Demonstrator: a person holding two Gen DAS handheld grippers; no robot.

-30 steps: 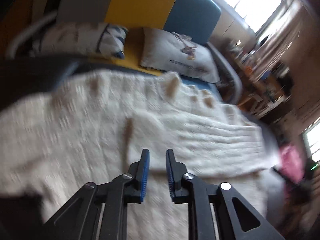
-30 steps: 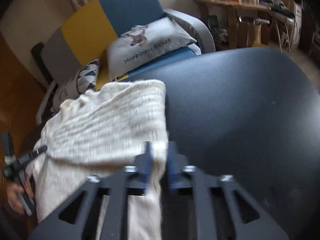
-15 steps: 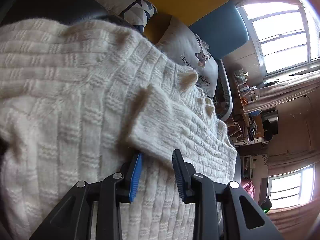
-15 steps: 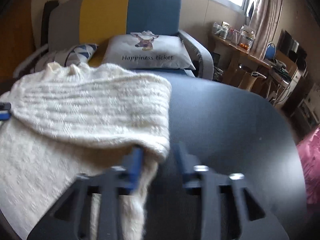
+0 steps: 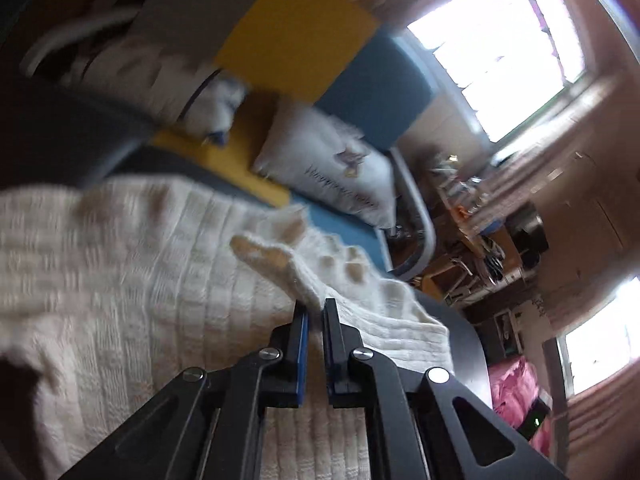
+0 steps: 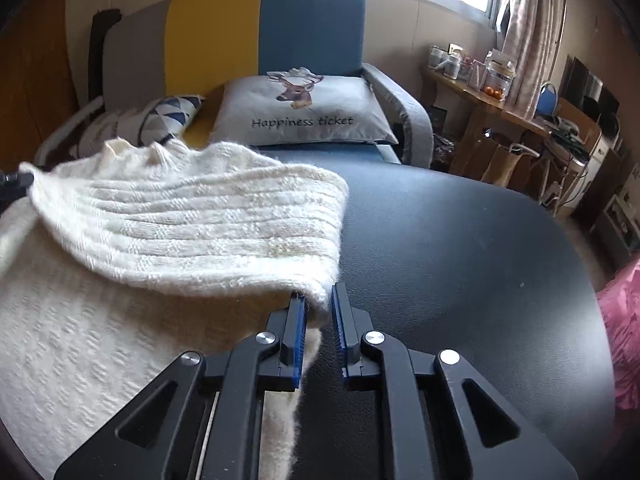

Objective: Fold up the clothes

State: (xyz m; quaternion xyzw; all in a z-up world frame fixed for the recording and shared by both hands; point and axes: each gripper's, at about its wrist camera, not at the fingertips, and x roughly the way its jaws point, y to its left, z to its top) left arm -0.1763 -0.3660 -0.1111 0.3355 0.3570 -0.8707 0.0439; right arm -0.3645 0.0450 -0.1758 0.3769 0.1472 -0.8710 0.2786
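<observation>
A cream knitted sweater (image 6: 168, 224) lies on the left part of a dark desk (image 6: 460, 240), its ribbed upper layer folded over a flatter layer beneath. The right part of the desk is bare.

The left claw (image 5: 316, 312) is closed on a raised edge of the sweater (image 5: 160, 248): a peak of knit runs up from between its blue pads, and the cloth around it is lifted off the flat part. This view is blurred, so the finer lie of the fabric cannot be told.

The right claw (image 6: 318, 300) sits at the near right corner of the folded layer. Its jaws are closing, with the fuzzy corner of the sweater between them; the knit touches the left pad, while a narrow gap shows beside the right pad. A strip of sweater hangs down under the claw toward the camera.

At the far left edge of the right view a small dark part, probably the left claw, touches the sweater's far corner.

Behind the desk stands a sofa (image 6: 312, 20) with grey, yellow and blue panels. On it rest a grey pillow (image 6: 304, 108) with a deer print and the words "Happiness ticket", and a second cushion (image 6: 168, 116) with blue triangles. A cluttered wooden shelf (image 6: 480, 100) stands by the window on the right, and pink cloth (image 6: 624, 320) shows at the right edge
</observation>
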